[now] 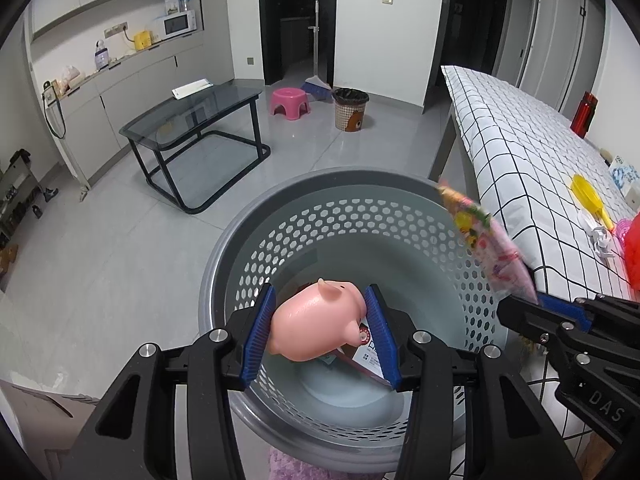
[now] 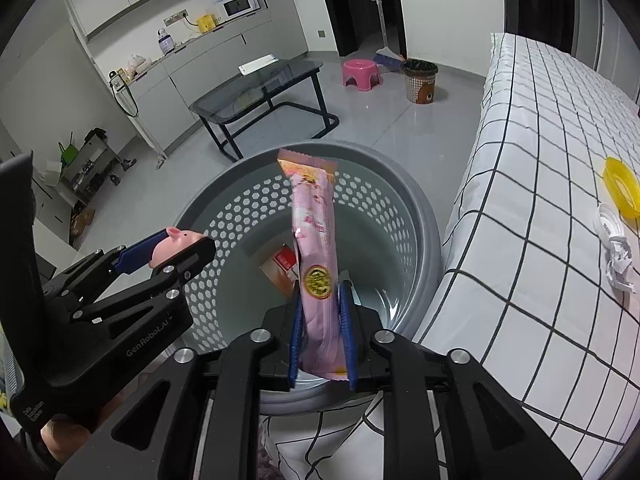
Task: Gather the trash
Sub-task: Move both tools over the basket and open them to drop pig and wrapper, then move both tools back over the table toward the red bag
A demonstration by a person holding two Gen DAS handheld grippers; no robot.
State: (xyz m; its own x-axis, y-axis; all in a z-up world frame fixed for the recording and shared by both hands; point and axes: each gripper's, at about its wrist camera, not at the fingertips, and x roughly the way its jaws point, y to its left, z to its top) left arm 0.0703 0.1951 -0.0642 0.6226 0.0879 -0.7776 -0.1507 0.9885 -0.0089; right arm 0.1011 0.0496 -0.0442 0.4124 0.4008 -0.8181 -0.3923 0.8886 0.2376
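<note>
My left gripper [image 1: 322, 322] is shut on a pink toy pig [image 1: 320, 322] and holds it over the grey perforated basket [image 1: 352, 216]. My right gripper [image 2: 322, 320] is shut on a long pink snack wrapper [image 2: 314, 248], which stands upright above the same basket [image 2: 224, 216]. A small red and white box [image 2: 280, 266] lies on the basket's bottom; it also shows under the pig in the left wrist view [image 1: 370, 354]. The wrapper [image 1: 488, 240] and right gripper [image 1: 536, 306] show at the right of the left wrist view. The left gripper [image 2: 180, 246] with the pig [image 2: 176, 244] shows at the left of the right wrist view.
A bed with a white checked sheet [image 2: 540, 160] lies to the right, with a yellow ring [image 2: 620, 192] and crumpled paper [image 2: 618, 264] on it. A glass table [image 2: 264, 88], pink stool [image 2: 360, 72] and brown bin [image 2: 420, 80] stand on the grey floor beyond.
</note>
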